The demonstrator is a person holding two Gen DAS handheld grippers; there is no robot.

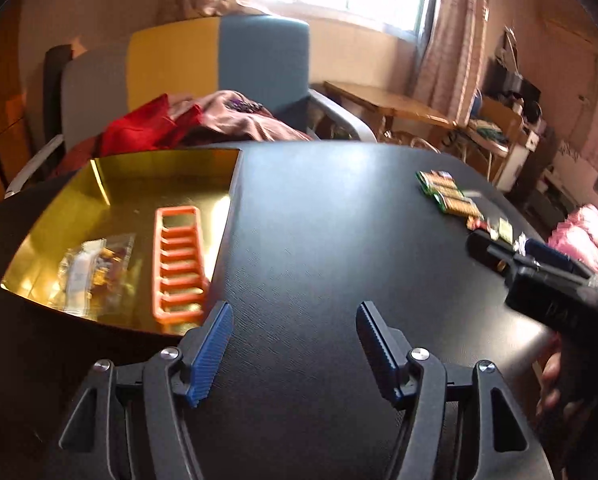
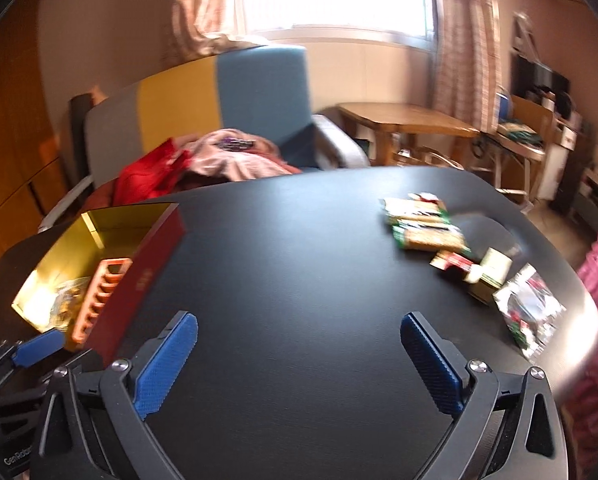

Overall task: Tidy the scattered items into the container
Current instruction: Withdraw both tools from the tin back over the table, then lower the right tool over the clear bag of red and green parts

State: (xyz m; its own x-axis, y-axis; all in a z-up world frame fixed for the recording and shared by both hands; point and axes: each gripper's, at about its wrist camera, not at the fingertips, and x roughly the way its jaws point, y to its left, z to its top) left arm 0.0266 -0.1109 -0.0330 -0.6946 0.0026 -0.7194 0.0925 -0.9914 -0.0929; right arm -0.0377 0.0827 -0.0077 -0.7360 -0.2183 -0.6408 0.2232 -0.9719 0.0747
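My left tongs (image 1: 295, 344) hang released over the bare black surface (image 1: 319, 240), jaws wide apart with nothing between them; my right tongs (image 2: 299, 364) are likewise spread and hold nothing. Just beyond my left tongs sits the container (image 2: 139, 276), a box with a gold lining and a dark red outer wall, near the left edge of the surface. Inside it lie an orange slotted rack (image 1: 179, 264) along the right wall and a clear crinkly packet (image 1: 95, 268) beside it. Well apart from the box, toward the far right, the scattered items remain out: green-edged snack packs (image 2: 423, 228) in a loose row, a small red-and-cream packet (image 2: 479, 266) closer in, and a shiny foil bag (image 2: 531, 312) closest to the right edge. So I judge the tidying partly done, with both tongs between picks. The next move calls for my right tongs to reach for the foil bag or its neighbours, close on a thin, slippery edge, and carry it across to the box.
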